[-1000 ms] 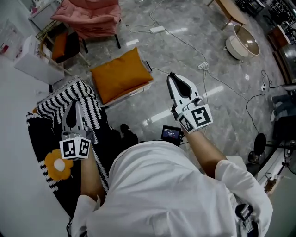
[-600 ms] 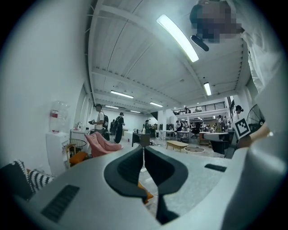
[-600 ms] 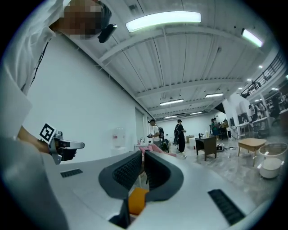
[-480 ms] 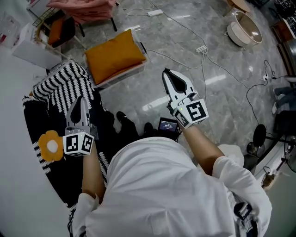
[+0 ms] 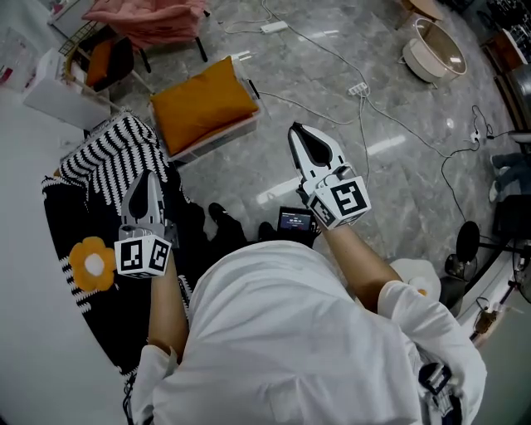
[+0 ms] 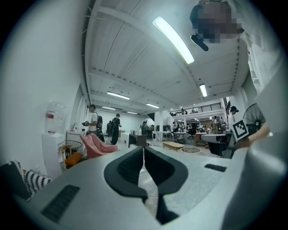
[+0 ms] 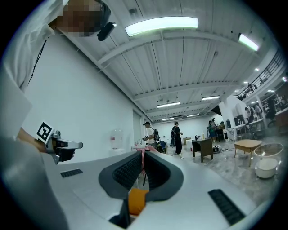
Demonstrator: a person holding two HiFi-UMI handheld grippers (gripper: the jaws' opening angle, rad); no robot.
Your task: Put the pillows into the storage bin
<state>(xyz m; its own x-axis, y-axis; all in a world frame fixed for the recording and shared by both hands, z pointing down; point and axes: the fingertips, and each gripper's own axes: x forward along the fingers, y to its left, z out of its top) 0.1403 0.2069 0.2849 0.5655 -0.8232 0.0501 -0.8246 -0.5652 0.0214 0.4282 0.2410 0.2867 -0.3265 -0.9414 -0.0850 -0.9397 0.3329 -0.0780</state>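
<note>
An orange pillow (image 5: 202,101) lies in a shallow pale storage bin (image 5: 217,143) on the grey floor. To its left a black-and-white striped pillow (image 5: 108,153) rests on a black cover with an orange flower (image 5: 93,263). My left gripper (image 5: 150,178) is over the striped pillow's right edge, shut and empty. My right gripper (image 5: 297,131) is over bare floor to the right of the bin, also shut and empty. In the left gripper view the jaws (image 6: 143,150) meet with nothing between them. In the right gripper view the jaws (image 7: 142,155) do the same.
A pink-draped chair (image 5: 149,17) and a wire basket with an orange cushion (image 5: 104,58) stand beyond the bin. Cables and a power strip (image 5: 358,88) cross the floor, and a round white tub (image 5: 431,54) sits far right. A small screen device (image 5: 293,221) lies near the person's feet.
Both shut grippers have drawn back toward the person, away from the bin. The left one has also shifted right. The bin sits higher in the head view now.
</note>
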